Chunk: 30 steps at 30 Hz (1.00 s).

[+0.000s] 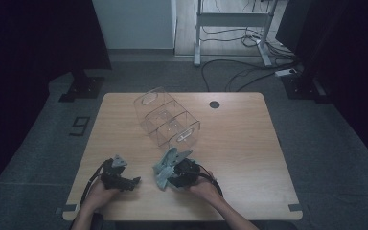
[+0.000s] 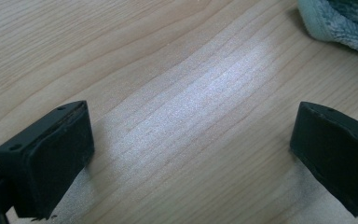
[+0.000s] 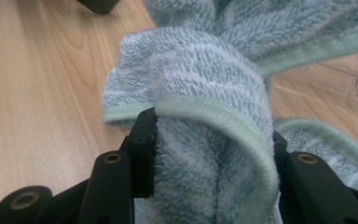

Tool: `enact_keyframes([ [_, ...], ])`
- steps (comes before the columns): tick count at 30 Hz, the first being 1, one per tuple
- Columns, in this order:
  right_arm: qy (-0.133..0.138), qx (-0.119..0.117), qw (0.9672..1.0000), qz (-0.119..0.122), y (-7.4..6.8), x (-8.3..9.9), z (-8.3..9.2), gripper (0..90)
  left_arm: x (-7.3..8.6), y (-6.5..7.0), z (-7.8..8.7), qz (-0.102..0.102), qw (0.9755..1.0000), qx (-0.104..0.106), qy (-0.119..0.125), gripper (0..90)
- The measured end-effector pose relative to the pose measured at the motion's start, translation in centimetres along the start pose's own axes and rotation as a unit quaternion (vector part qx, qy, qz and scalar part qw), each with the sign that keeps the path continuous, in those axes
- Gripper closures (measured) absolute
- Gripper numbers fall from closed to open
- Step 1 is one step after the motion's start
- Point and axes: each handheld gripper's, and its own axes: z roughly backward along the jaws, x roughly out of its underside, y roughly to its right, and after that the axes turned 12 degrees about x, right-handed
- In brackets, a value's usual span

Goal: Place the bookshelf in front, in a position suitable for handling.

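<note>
Right gripper (image 3: pixel 209 140): nearest the table's front edge, jaws pinched on a bunched fold of the towel (image 3: pixel 205 93), pads pressing from both sides.
Towel: pale green terry, hemmed edge draped over the jaws; in the high view a crumpled heap (image 1: pixel 168 165) just in front of the clear box, partly on the table (image 1: pixel 239 158).
Left gripper (image 2: pixel 191 154): left of the towel, jaws spread wide over bare wood, nothing between; towel corner (image 2: pixel 340 23) well apart at upper right.
Left gripper, high view (image 1: pixel 136 181): held low, near the towel.
Clear box (image 1: pixel 165 120): farther back, lying tilted, dividers visible from above.
</note>
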Motion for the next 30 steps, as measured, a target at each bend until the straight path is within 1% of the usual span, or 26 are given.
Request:
enact_keyframes([
  [13, 0.027, -0.004, 0.9996, 0.007, -0.5, -1.1, 2.8, 52.4, 0.0, 0.0, 0.0, -0.001, 1.0, 0.0, -0.001, 0.0],
  [14, 0.027, -0.004, 0.9996, 0.007, -0.5, -1.1, 2.8, 52.4, 0.0, 0.0, 0.0, -0.001, 1.0, 0.0, -0.001, 0.0],
  [15, 0.032, -0.003, 0.9995, 0.006, -0.4, -1.4, 3.5, 52.5, 0.0, 0.0, 0.0, 0.0, 1.0, -0.001, 0.0, 0.0],
  [19, 0.042, -0.002, 0.9991, 0.005, -0.4, -1.8, 4.6, 52.5, 0.0, 0.0, 0.0, -0.001, 1.0, 0.0, -0.001, 0.0],
  [23, 0.043, -0.003, 0.9991, 0.003, -0.3, -1.8, 5.1, 52.5, 0.0, 0.0, 0.0, 0.0, 1.0, -0.001, -0.001, 0.0],
  [30, 0.046, -0.001, 0.9989, 0.002, -0.1, -1.2, 6.1, 52.5, 0.0, 0.0, 0.0, 0.0, 1.0, 0.0, -0.001, 0.0],
])
